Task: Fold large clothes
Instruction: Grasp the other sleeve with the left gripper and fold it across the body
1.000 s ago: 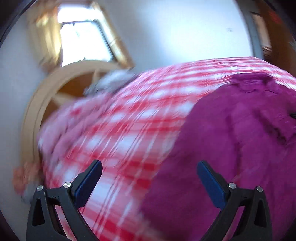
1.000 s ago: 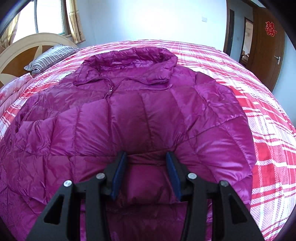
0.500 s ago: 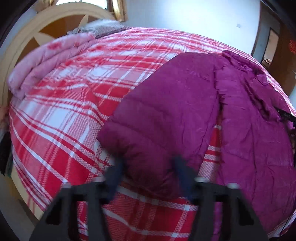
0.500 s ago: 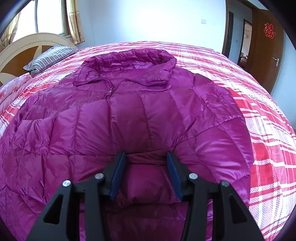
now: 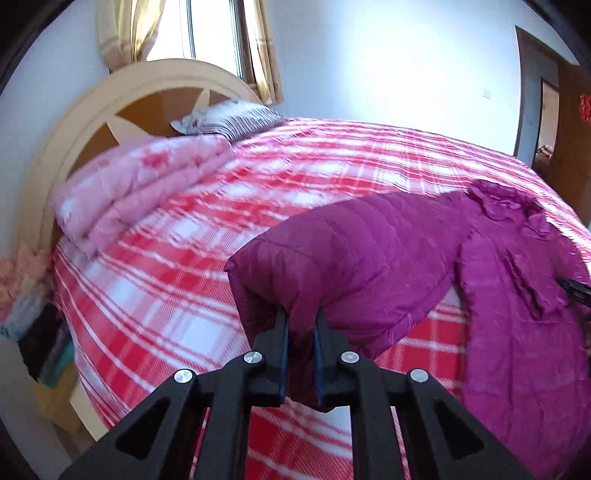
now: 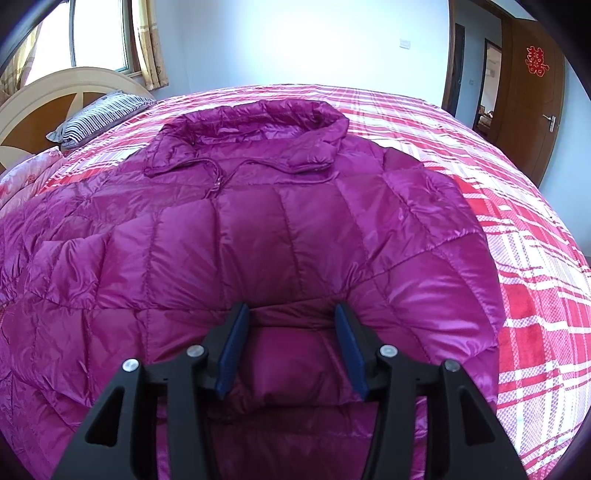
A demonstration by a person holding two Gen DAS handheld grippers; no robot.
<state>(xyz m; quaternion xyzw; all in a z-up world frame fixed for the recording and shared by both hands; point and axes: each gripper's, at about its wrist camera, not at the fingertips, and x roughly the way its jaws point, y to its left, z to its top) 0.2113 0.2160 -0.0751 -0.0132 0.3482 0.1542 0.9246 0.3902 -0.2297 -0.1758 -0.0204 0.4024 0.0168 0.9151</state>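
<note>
On the bed [image 5: 155,295], a sleeve [image 5: 354,254] is pinched by the left hand-held gripper [image 5: 300,332]; the right hand-held gripper [image 6: 291,343] is spread. Slippery cloth could be dropped.

Bed [image 6: 517,229] with red plaid cover | arched wooden headboard [image 5: 74,133] | sunlit curtained window [image 5: 207,33] | white walls [image 6: 295,40] | brown door [image 6: 532,110]
</note>
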